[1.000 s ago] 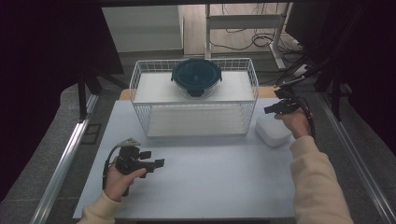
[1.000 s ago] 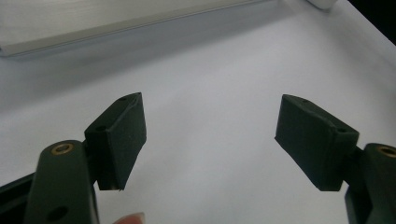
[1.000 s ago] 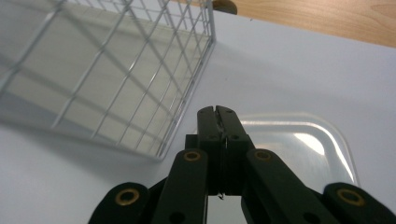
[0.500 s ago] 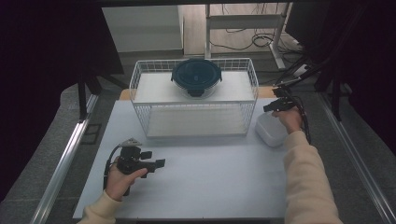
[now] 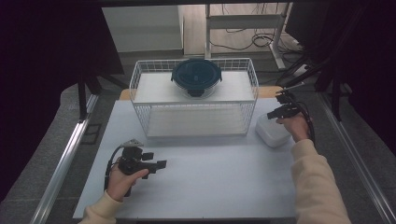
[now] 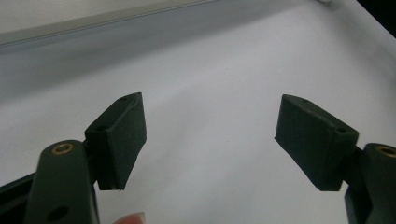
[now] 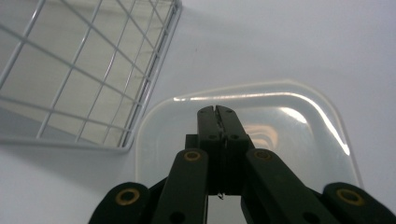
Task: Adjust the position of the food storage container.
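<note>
A white square lidded container [image 5: 272,131] sits on the white table right of the wire rack; in the right gripper view the container [image 7: 289,126] lies directly below the jaws. My right gripper [image 5: 275,112] hangs just above the container's far edge, and in its own view the gripper [image 7: 217,110] has its jaws pressed together with nothing between them. Resting low at the table's near left, my left gripper [image 5: 156,160] is open, and in its own view the gripper [image 6: 210,135] has its pads wide apart over bare table.
A white wire rack [image 5: 140,79] stands at the table's [image 5: 224,186] back middle, and a round glass bowl with a dark blue lid [image 5: 196,77] rests on top of it. In the right gripper view the rack's corner [image 7: 154,79] lies close beside the container. Cables trail behind the right hand.
My right gripper has come down and slightly left, from beside the container to just over it. The left gripper has stayed in place.
</note>
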### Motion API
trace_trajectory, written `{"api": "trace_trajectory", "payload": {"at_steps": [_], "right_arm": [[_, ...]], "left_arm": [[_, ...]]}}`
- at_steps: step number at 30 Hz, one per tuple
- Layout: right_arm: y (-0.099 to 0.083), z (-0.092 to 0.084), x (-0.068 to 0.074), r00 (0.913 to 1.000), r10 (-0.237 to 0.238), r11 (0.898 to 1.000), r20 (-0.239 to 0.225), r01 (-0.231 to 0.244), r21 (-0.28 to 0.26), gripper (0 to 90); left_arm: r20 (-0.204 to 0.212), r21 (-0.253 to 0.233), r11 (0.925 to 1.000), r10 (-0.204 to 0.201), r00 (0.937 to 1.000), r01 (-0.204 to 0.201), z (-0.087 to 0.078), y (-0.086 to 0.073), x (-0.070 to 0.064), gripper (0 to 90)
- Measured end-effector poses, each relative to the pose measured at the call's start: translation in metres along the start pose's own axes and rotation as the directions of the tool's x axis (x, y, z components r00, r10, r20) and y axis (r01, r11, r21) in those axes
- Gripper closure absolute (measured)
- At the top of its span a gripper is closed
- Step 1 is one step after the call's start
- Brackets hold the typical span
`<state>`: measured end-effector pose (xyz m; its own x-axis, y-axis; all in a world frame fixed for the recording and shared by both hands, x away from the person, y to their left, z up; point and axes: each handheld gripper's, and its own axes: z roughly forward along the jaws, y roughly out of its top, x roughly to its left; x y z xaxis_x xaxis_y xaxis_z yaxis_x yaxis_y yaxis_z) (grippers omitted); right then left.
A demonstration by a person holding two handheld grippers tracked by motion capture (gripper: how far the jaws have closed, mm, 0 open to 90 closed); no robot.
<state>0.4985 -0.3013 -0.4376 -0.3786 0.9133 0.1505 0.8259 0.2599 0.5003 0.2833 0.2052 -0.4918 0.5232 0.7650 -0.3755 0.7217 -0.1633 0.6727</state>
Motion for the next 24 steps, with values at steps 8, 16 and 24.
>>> {"api": "trace_trajectory", "payload": {"at_steps": [8, 16, 24], "right_arm": [[0.005, 0.002, 0.002, 0.9995, 0.004, 0.999, -0.032, -0.005, -0.032, 89.3], [0.025, 0.022, -0.007, 0.9972, 0.055, 0.996, -0.050, -0.059, -0.071, 89.3], [0.026, 0.028, -0.008, 0.9983, 0.053, 0.998, -0.023, -0.054, -0.042, 89.5]], "left_arm": [[-0.002, 0.003, 1.0000, -0.004, 1.0000, 0.004, 0.001, 0.000, 0.001, 24.2], [-0.010, 0.001, 0.9999, -0.012, 0.9999, 0.012, 0.001, 0.000, 0.006, 24.3], [-0.009, 0.000, 0.9999, -0.012, 0.9999, 0.012, 0.000, 0.000, 0.006, 24.3]]}}
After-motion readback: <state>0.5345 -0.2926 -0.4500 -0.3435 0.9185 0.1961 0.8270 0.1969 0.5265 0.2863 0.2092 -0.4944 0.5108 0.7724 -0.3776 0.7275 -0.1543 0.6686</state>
